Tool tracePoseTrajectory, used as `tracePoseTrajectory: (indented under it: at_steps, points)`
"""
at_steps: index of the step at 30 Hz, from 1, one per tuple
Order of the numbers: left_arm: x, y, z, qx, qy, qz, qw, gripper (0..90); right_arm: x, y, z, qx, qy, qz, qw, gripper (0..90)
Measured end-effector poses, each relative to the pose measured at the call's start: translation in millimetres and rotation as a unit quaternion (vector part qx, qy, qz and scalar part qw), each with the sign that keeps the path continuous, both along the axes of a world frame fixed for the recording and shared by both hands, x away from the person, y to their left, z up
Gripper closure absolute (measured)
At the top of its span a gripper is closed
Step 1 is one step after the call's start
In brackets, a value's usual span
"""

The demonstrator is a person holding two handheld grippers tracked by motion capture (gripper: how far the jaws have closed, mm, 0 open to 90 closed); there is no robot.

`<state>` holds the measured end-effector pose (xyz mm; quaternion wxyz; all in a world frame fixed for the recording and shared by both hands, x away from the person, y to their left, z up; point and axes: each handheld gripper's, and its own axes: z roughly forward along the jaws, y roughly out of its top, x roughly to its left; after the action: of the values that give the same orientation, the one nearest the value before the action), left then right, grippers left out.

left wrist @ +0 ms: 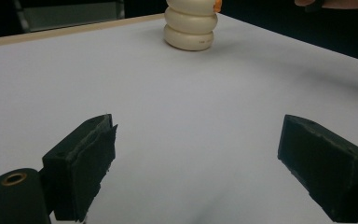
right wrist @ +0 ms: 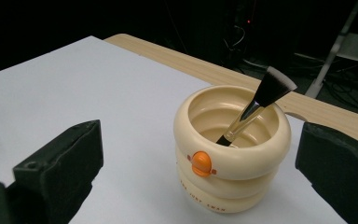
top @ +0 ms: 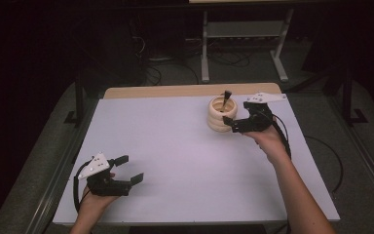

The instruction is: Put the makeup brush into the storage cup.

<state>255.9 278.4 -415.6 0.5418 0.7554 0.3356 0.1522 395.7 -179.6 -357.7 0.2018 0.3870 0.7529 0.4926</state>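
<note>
Between the right gripper (right wrist: pixel 196 154) jaws, lower centre of the right gripper view: cream ringed cup (right wrist: pixel 230 154) with a makeup brush (right wrist: pixel 256 109) standing in it, handle down, bristle head leaning out over the rim toward upper right. Jaws are spread wide, one each side of the cup, pads clear of its wall, nothing gripped. In the high view the right gripper (top: pixel 233 124) sits right of centre, upper half of frame, just beside the cup (top: pixel 220 117) with the brush (top: pixel 225 97) poking up. Left gripper (top: pixel 131 168) is lower left of the high view, jaws wide apart with nothing in them, hovering just above bare counter (top: pixel 185 161); its own view has the cup (left wrist: pixel 190 28) far off at top centre. Risks, my read: cup looks light and tall for its footprint, so one jaw landing first would shove or tip it instead of clamping; squeezing on a rounded ring could let it squirt up or down out of the pads. Brush is loose and leaning, so any jolt swings it or flips it out, and the head sticks up where a descending jaw could catch it. Orange button (right wrist: pixel 201 164) faces the camera, not a pad surface. Surroundings: counter otherwise bare, wooden strip (top: pixel 190 90) along the far edge, cables and a metal frame (top: pixel 243 44) on the dark floor behind. Nothing blocks the approach; left gripper is well apart.
</note>
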Motion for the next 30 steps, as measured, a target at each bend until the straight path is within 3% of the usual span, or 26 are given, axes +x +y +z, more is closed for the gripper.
tracePoseTrajectory:
  at_steps: [10, 14, 30]
  points:
    - [-0.1, 0.1, 0.2, 0.001, 0.001, -0.001, 1.0000, 10.5, -12.3, -6.0, -4.0, 0.009, -0.006, 0.002, 0.9999, 0.2]
    - [-0.2, 0.9, 0.4, 0.003, -0.001, -0.001, 1.0000, 10.5, -20.6, -9.7, -8.2, 0.010, -0.019, 0.009, 0.9997, 0.2]
    - [-0.6, 1.3, 1.2, 0.004, 0.000, -0.002, 1.0000, 10.5, -47.8, -18.7, -18.1, 0.016, -0.021, 0.012, 0.9996, 0.2]
